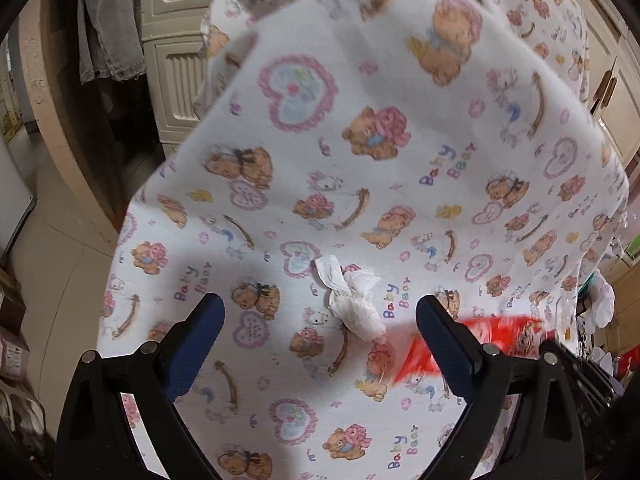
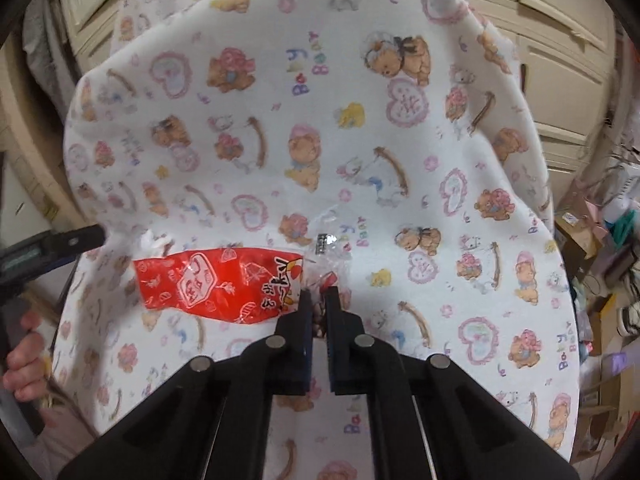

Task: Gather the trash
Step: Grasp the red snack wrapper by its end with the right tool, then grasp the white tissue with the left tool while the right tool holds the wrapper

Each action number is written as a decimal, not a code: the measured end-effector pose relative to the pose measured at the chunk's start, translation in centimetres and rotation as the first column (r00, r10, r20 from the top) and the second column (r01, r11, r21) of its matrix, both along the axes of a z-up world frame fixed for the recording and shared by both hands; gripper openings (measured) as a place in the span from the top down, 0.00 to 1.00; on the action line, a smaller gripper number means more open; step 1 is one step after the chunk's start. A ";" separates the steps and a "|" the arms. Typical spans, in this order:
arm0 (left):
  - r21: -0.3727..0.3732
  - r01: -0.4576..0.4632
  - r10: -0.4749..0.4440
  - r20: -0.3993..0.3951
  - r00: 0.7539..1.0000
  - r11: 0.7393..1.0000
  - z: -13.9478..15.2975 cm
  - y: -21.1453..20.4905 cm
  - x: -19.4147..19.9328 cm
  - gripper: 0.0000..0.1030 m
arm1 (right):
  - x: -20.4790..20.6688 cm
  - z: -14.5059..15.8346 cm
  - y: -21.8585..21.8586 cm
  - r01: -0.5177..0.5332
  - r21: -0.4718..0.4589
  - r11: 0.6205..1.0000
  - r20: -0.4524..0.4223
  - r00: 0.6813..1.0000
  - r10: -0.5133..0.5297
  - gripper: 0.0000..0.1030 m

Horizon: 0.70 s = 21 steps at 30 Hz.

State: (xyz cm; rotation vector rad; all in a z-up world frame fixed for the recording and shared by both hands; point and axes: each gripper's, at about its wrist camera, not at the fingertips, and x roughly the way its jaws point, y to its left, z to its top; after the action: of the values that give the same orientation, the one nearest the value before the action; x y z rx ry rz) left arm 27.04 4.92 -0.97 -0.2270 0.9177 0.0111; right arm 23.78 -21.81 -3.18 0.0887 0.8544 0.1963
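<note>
A crumpled white tissue lies on a white bear-print cloth. My left gripper hangs just above it, open, with the tissue between its blue pads and apart from both. A red snack wrapper with a clear end lies on the same cloth. My right gripper is shut on that wrapper's right end. In the left wrist view the wrapper shows as a red blur behind the right finger. The left gripper shows at the left edge of the right wrist view.
Cream panelled cupboard doors stand behind the cloth-covered surface. A grey garment hangs at the back left. Cardboard boxes and clutter fill the floor at the right. A person's fingers grip a handle at the lower left.
</note>
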 end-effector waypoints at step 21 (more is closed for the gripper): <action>0.074 0.042 -0.032 -0.137 0.990 0.996 -4.5 -4.3 2.6 0.77 | -1.1 -3.4 1.6 -0.084 0.012 0.996 -0.133 0.987 0.085 0.95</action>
State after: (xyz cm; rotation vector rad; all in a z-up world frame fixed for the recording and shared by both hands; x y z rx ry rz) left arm 29.59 0.63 -5.45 -0.1391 1.0550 0.0276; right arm 22.66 -20.20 -6.57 0.0719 0.9918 0.2752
